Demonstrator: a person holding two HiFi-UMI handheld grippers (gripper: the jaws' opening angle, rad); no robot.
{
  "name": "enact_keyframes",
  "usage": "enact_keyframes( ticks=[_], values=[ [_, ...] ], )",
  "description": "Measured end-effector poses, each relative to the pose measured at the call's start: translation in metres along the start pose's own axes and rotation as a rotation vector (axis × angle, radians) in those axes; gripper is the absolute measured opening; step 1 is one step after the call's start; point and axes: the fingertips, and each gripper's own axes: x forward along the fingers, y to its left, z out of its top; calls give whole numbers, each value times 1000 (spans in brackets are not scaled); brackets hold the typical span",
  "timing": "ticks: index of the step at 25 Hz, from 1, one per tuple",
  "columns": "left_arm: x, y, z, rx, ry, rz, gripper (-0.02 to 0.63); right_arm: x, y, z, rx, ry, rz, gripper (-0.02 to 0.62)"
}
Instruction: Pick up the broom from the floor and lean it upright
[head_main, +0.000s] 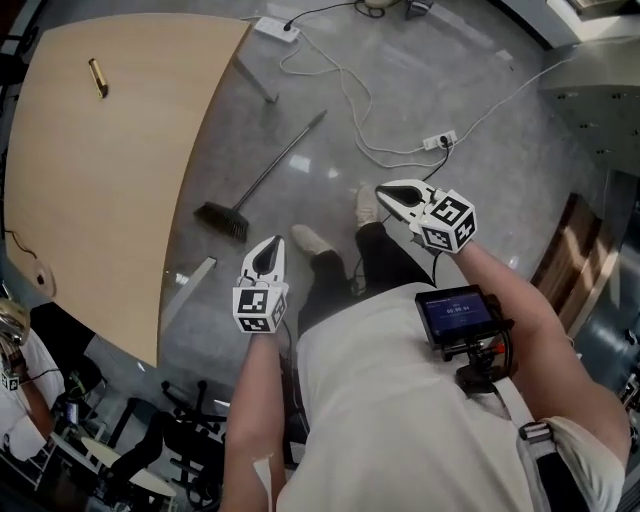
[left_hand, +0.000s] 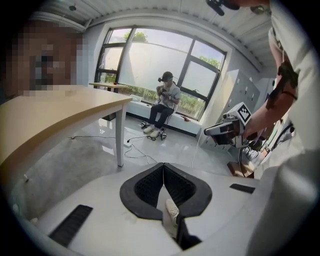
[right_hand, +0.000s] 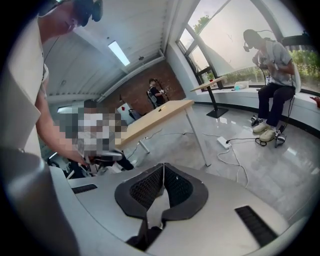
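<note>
The broom (head_main: 262, 172) lies flat on the grey floor in the head view. Its dark brush head (head_main: 222, 221) rests by the table's edge, and the thin handle runs up and to the right. My left gripper (head_main: 270, 245) hovers just right of the brush head, above the floor, shut and holding nothing. My right gripper (head_main: 384, 191) is further right, over my shoes, also shut and empty. Neither gripper touches the broom. In the left gripper view the jaws (left_hand: 163, 166) meet, and the right gripper (left_hand: 222, 130) shows beyond them. The right gripper view shows its jaws (right_hand: 163, 166) pressed together.
A large wooden table (head_main: 100, 170) fills the left side, with one leg (head_main: 255, 78) near the broom's handle. White cables (head_main: 345, 110) and power strips (head_main: 440, 141) trail across the floor beyond. A seated person (left_hand: 162, 102) is by the windows. A wooden panel (head_main: 568, 250) stands at right.
</note>
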Motion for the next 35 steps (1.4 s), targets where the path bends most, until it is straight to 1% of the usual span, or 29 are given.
enact_keyframes(
  ticks=[3,5,8,12,17,23,26,28,31,33,35],
  values=[
    [30,4,-7,20,25,-5,8,9,-26,-10,-14,22,18,20],
    [42,11,-11,29,23,7,8,11,-33,-17,-38,31,24,20],
    [76,24,-16,48,32,22,8,18,-58,-28,-57,45,34,20],
    [128,37,-33,94,64,-11,8,39,-99,-50,-57,59,37,20],
    [190,63,-62,137,94,-35,8,76,-141,-73,-58,44,36,20],
    [267,106,-93,182,99,-45,8,132,-191,-94,-84,7,39,20],
    [304,128,-120,198,119,-49,8,161,-214,-108,-111,6,56,20],
    [325,145,-142,221,150,-48,8,179,-226,-115,-127,7,72,20],
    [353,169,-168,234,190,-46,8,200,-242,-118,-160,14,88,20],
    [375,181,-190,247,223,-50,8,216,-254,-128,-187,20,101,20],
    [398,190,-212,266,262,-70,8,231,-266,-142,-207,25,114,20]
  ],
)
